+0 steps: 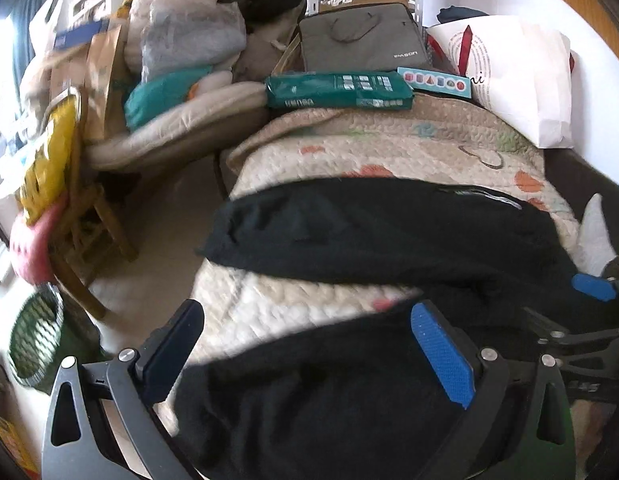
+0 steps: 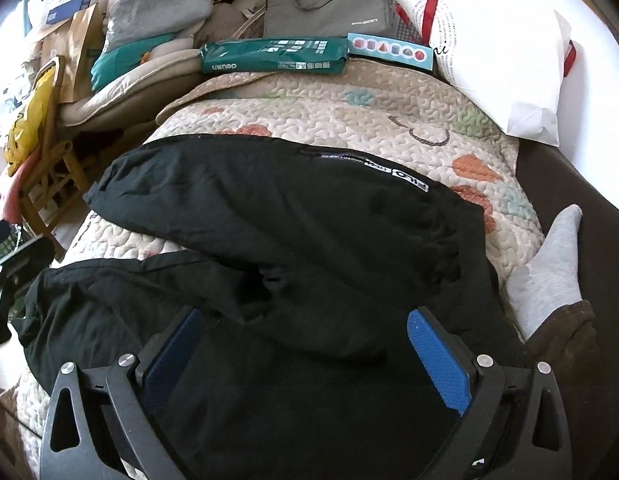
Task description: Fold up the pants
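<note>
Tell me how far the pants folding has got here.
Done: the black pants lie on the quilt, legs apart. In hand: nothing; left gripper and right gripper are open over the cloth. Left: every fold.

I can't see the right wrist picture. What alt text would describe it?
Black pants lie spread, legs apart, across a quilted bedspread, with the open right gripper over the near part of them. A grey-socked foot rests at the right; a green package and clutter lie beyond.
</note>
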`<state>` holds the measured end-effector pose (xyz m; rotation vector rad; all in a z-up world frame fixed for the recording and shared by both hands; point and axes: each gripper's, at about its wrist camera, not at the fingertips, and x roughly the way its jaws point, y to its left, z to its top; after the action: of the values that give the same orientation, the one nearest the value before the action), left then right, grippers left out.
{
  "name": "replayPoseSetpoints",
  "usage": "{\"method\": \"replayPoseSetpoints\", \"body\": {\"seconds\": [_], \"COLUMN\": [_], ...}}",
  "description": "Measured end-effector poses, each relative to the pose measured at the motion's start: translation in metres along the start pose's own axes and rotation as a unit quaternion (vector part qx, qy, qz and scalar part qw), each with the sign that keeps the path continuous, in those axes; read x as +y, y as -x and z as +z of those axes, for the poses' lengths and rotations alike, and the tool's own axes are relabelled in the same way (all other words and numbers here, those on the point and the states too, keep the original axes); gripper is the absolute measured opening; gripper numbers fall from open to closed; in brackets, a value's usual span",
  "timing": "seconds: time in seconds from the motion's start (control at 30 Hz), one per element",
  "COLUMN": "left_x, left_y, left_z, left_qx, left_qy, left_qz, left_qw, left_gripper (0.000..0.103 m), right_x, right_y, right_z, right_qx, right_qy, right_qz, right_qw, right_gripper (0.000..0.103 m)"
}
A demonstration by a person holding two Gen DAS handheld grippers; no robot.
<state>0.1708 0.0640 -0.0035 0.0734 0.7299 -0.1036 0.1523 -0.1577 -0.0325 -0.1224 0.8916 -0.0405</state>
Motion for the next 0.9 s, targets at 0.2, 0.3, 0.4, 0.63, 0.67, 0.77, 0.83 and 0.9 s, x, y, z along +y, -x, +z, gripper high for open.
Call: {"method": "replayPoseSetpoints", "body": {"seconds": [0.2, 0.3, 0.4, 0.63, 0.67, 0.77, 0.83, 0.9], "left_x": [0.062, 0.086, 0.106, 0.143, 0.145, 0.144, 0.132, 0.110], "left_y": [-0.026, -0.059, -0.100, -0.176, -0.183, -0.202, -0.213, -0.224], "left_z": [0.070, 0.094, 0.099, 0.091, 0.092, 0.097, 0.104, 0.112], "left_qx": [-0.040, -0.027, 0.016, 0.089, 0.093, 0.102, 0.108, 0.124], "left_qy": [0.037, 0.064, 0.099, 0.198, 0.205, 0.218, 0.195, 0.144], "left_qz": [0.036, 0.003, -0.028, -0.086, -0.089, -0.110, -0.115, -0.116], "left_qw": [0.9979, 0.9976, 0.9945, 0.9724, 0.9703, 0.9643, 0.9680, 0.9750], "left_gripper": [0.103, 0.103, 0.103, 0.103, 0.103, 0.103, 0.103, 0.101], "right_x": [-0.047, -0.079, -0.111, -0.138, -0.136, -0.132, -0.135, -0.140], "right_y": [0.005, -0.008, -0.037, -0.095, -0.103, -0.121, -0.127, -0.129], "right_z": [0.053, 0.088, 0.113, 0.132, 0.133, 0.134, 0.134, 0.135], "right_qx": [0.010, 0.022, 0.033, 0.060, 0.063, 0.068, 0.067, 0.063], "right_qy": [-0.019, -0.029, -0.047, -0.107, -0.099, -0.085, -0.090, -0.092], "right_qz": [0.001, 0.003, -0.011, 0.022, 0.019, 0.018, 0.026, 0.040], "right_qw": [1.000, 0.999, 0.998, 0.992, 0.993, 0.994, 0.993, 0.993], "right_gripper": [0.103, 0.103, 0.103, 0.103, 0.103, 0.103, 0.103, 0.103]}}
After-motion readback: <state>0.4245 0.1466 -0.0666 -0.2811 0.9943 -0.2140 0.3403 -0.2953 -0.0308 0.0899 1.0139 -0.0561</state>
